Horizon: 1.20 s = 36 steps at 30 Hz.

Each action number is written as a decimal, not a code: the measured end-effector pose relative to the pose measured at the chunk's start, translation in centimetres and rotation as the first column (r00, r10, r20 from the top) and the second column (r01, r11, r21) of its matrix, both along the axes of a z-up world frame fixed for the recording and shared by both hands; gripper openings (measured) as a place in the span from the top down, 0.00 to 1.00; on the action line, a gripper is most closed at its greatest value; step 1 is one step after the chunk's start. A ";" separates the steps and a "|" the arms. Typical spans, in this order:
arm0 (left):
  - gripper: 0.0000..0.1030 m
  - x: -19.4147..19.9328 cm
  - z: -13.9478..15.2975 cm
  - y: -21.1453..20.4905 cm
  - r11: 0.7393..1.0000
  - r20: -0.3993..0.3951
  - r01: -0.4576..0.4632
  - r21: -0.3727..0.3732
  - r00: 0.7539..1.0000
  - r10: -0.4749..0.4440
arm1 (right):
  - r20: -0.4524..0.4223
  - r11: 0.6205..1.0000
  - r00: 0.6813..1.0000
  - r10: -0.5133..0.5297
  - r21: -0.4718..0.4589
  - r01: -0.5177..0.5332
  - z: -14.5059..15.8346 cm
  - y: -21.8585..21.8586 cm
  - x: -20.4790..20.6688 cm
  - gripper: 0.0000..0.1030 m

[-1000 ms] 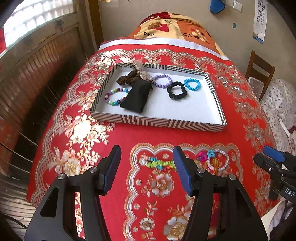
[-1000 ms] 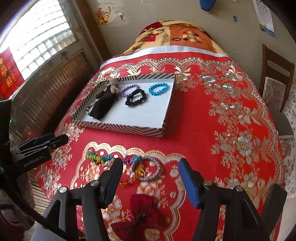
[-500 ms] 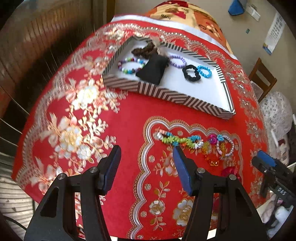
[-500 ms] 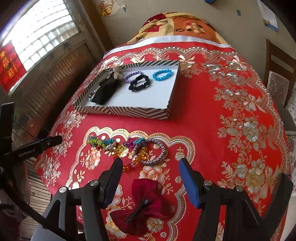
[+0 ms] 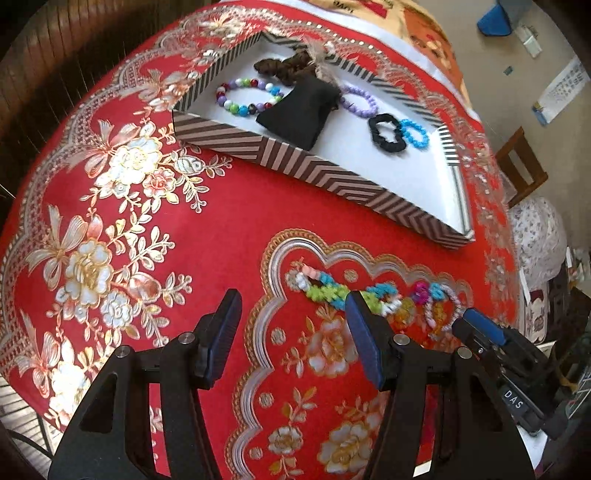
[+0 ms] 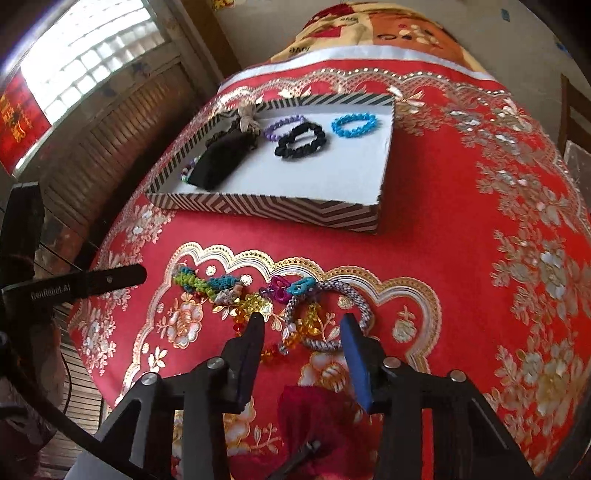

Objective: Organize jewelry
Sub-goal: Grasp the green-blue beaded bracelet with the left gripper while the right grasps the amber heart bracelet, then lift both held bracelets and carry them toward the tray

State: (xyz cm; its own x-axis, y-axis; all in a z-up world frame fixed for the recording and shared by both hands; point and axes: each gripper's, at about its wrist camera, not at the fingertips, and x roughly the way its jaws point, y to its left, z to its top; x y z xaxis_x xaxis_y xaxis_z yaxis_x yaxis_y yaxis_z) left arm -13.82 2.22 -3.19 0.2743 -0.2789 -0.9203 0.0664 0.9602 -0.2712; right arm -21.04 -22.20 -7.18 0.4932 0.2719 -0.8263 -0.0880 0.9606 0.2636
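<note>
A striped tray (image 5: 325, 177) (image 6: 280, 208) on the red tablecloth holds a black pouch (image 5: 299, 110), a multicolour bead bracelet (image 5: 247, 98), a purple bracelet (image 5: 360, 99), a black scrunchie (image 6: 301, 140) and a blue bracelet (image 6: 354, 123). In front of it lies a pile of loose jewelry: a green-blue braided band (image 6: 203, 282), amber beads (image 6: 255, 304) and a grey woven bracelet (image 6: 325, 317). My right gripper (image 6: 303, 325) is open, low over the grey bracelet. A dark red bow (image 6: 314, 417) lies under it. My left gripper (image 5: 291, 306) is open and empty, just left of the pile.
The table's left edge drops off near a wooden slatted wall (image 6: 122, 122). A wooden chair (image 5: 521, 166) stands at the far right. A folded patterned blanket (image 6: 369, 33) lies behind the tray.
My right gripper has moved forward and down over the loose pile. My left gripper has swung closer to the table, tilting left.
</note>
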 end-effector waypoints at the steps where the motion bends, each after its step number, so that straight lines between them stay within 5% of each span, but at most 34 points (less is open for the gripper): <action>1: 0.44 0.3 -0.3 -0.1 1.000 -0.006 0.001 0.012 1.000 -0.001 | -0.007 1.000 1.000 0.002 -0.006 -0.002 -0.3 0.1 0.3 0.66; 12: 0.44 2.2 -2.4 -2.7 0.995 -0.022 0.063 0.083 0.998 -0.061 | -0.063 1.000 0.998 -0.003 -0.008 0.003 -2.5 0.0 2.5 0.69; 15: 0.64 2.5 -2.4 -3.1 0.993 -0.014 0.075 0.089 0.997 -0.074 | -0.045 1.000 0.999 0.006 -0.021 -0.007 -2.5 0.3 2.7 0.81; 16: 0.81 2.6 -2.5 -3.2 0.993 -0.020 0.084 0.086 0.996 -0.083 | -0.046 1.000 0.999 0.010 -0.021 -0.011 -2.5 0.4 2.8 0.85; 19: 0.91 2.9 -2.4 -2.9 0.995 -0.037 0.078 0.057 0.996 -0.075 | -0.042 1.000 0.999 0.014 -0.017 -0.015 -2.5 0.6 2.9 0.91; 32: 0.95 1.9 3.0 -1.8 0.996 0.055 0.081 -0.028 0.995 -0.080 | 0.098 0.993 0.995 0.027 0.115 -0.038 4.2 0.4 1.2 0.92; 36: 0.94 1.8 2.7 -2.0 0.994 0.013 0.102 -0.032 0.995 -0.102 | 0.145 0.993 0.989 0.024 0.113 -0.041 6.4 0.4 0.6 0.92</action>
